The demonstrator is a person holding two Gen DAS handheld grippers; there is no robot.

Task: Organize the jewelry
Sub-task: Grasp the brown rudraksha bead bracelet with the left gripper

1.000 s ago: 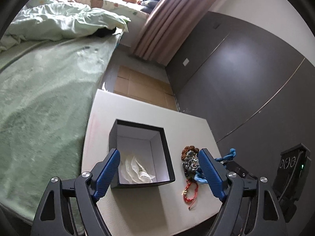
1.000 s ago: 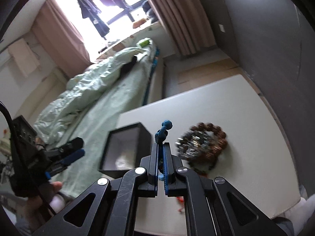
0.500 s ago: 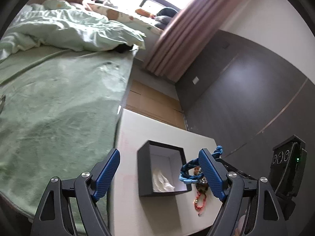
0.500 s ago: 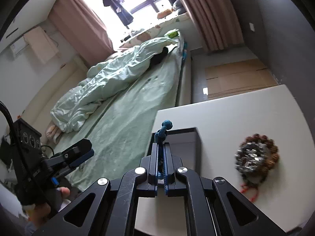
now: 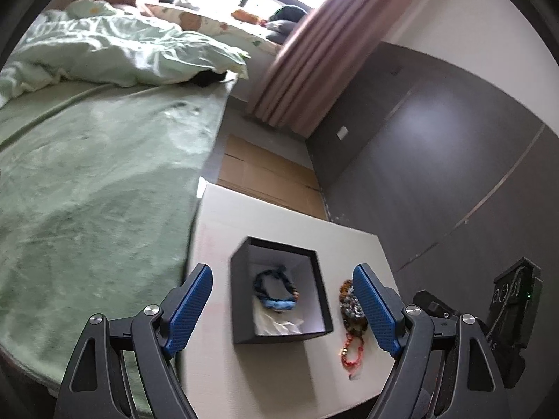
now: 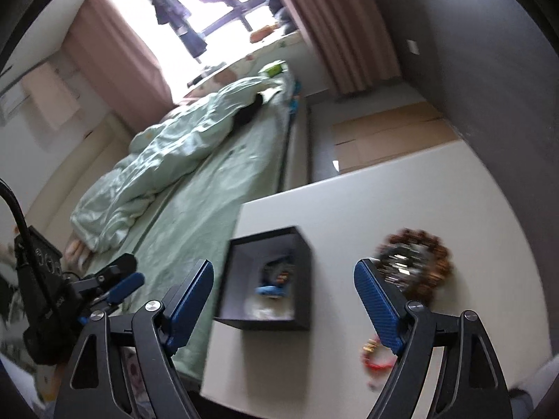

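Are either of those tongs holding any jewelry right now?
No. The right tongs have just been opening, with nothing between them; the blue bracelet lies in the black box. The left tongs are open and empty.

White table [image 5: 279, 377] carries black box [image 5: 241, 300], beaded bracelets [image 5: 351, 310] beside it.

Right gripper [image 6: 283, 300]: jaws have just been opening and are seen spread wide, with nothing gripped between the blue pads [image 6: 375, 309].
Black box [image 6: 302, 279]: set on the white table [image 6: 367, 209], lid off, white lining inside.
Blue bracelet [image 6: 270, 289]: seen lying inside the box, blurred.
Beaded bracelets [image 6: 419, 265]: heaped on the table to the right of the box, well apart from it, blurred.
Red bracelet [image 6: 375, 358]: laid on the table near the lower right, partly hidden by the right finger.
Left gripper [image 6: 120, 284]: seen at the far left over the green bed [image 6: 209, 209], blue pads parted.
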